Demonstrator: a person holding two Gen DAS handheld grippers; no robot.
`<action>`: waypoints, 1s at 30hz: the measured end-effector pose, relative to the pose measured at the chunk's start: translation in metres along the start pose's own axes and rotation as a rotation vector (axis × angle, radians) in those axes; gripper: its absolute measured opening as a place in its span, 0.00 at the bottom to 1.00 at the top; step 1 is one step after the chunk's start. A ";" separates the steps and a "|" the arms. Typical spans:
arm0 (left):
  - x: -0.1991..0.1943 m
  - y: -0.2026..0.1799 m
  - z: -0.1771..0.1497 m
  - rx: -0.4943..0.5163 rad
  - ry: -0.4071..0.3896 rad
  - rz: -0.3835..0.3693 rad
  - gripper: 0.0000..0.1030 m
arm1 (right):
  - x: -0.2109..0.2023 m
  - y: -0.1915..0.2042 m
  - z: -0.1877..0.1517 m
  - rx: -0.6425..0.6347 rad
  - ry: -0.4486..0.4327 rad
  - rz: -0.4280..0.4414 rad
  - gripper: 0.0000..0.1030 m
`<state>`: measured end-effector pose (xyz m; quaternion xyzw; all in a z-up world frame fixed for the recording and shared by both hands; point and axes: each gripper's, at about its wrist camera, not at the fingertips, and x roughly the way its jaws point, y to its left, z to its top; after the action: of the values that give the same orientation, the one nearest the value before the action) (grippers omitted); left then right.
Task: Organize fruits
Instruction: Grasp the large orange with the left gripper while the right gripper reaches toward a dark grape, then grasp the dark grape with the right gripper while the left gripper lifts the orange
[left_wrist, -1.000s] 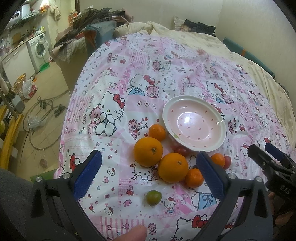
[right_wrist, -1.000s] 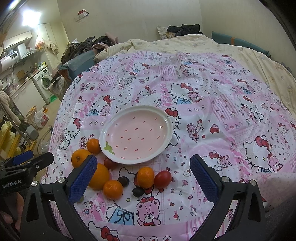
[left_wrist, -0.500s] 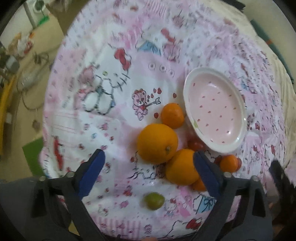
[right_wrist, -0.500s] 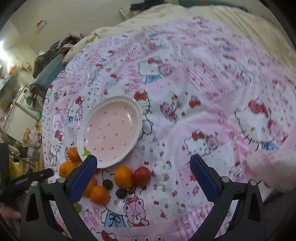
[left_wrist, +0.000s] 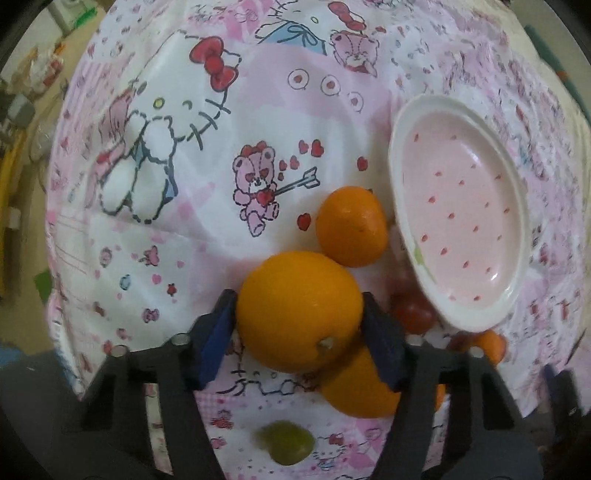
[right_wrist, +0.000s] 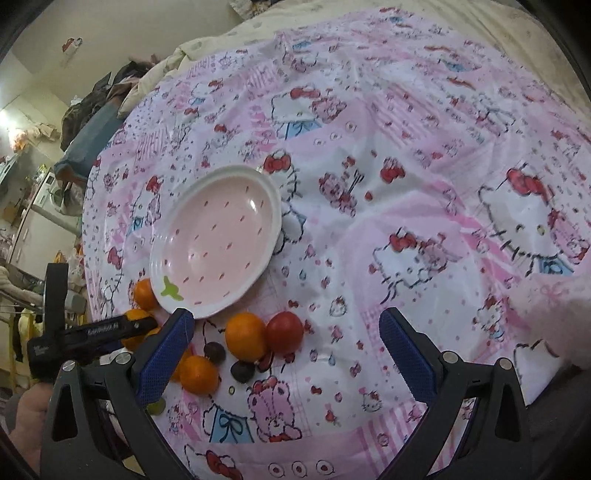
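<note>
Orange (left_wrist: 299, 310) (large one) between gripper (left_wrist: 297, 328) pads

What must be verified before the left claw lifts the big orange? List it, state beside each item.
1. Left claw straddles the large round orange, jaws just closing: ok.
2. Blue pads pressing on it firmly: cannot tell.
3. Second large orange touches it underneath and may roll: not ok.
4. Pink strawberry-print plate has free space: ok.
5. Right claw open and apart from the pick: ok.
</note>
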<state>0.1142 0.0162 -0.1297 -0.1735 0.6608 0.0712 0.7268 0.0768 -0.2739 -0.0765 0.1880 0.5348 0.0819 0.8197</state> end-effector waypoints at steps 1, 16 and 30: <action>0.000 0.001 -0.001 0.000 0.002 -0.004 0.56 | 0.004 -0.001 -0.001 0.010 0.033 0.031 0.99; -0.056 0.035 -0.012 -0.024 -0.088 -0.108 0.53 | 0.056 0.042 -0.048 -0.228 0.275 0.031 0.45; -0.074 0.020 -0.008 0.011 -0.124 -0.154 0.53 | 0.076 0.057 -0.054 -0.321 0.233 -0.045 0.24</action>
<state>0.0914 0.0412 -0.0601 -0.2152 0.5995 0.0221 0.7706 0.0632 -0.1839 -0.1375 0.0321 0.6102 0.1690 0.7734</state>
